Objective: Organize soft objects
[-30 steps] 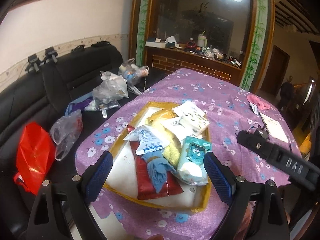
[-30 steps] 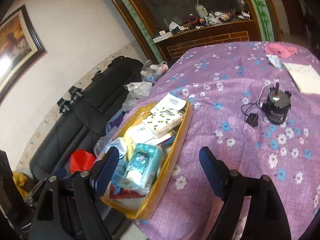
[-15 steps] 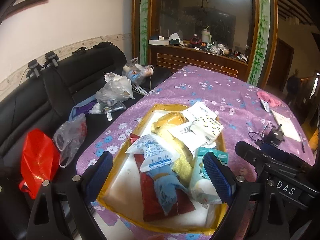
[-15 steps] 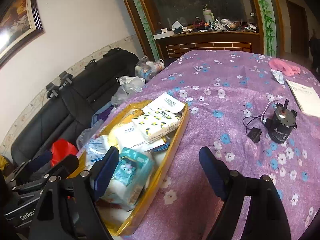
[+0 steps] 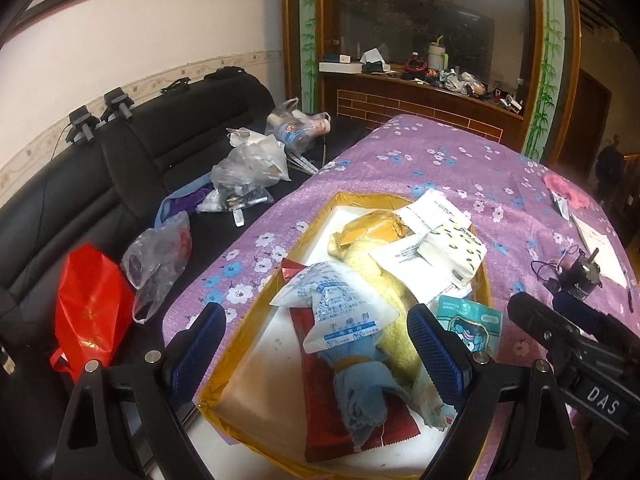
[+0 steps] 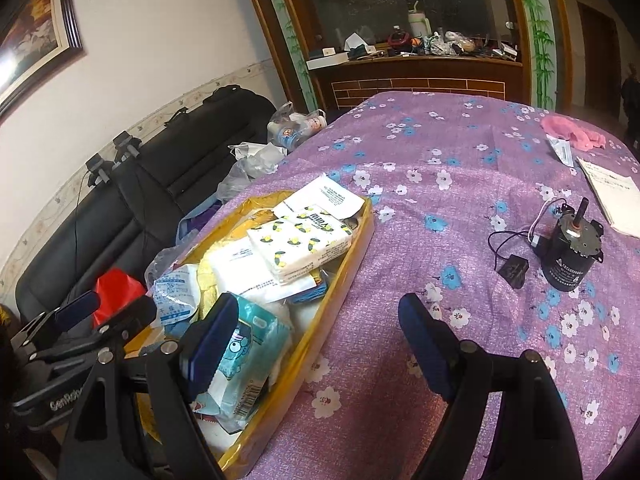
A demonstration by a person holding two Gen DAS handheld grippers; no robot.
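My left hand-held gripper [image 5: 316, 354] and right hand-held gripper [image 6: 312, 346] both gape empty above the shallow gold-rimmed tray [image 5: 256, 310] on the purple flowered desk [image 6: 440, 184]; it holds a lemon-print tissue pack [image 6: 300, 246], a teal cartoon tissue pack [image 6: 248, 356], a white-blue desiccant sachet [image 5: 336, 308] and a rolled blue cloth [image 5: 360, 396].

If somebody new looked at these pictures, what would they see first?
Probably the gold tray near the sofa-side edge of the purple flowered tablecloth, heaped with soft packs, like the lemon-print tissue pack and a blue cloth. Next, the bright red bag on the black sofa beside the table.
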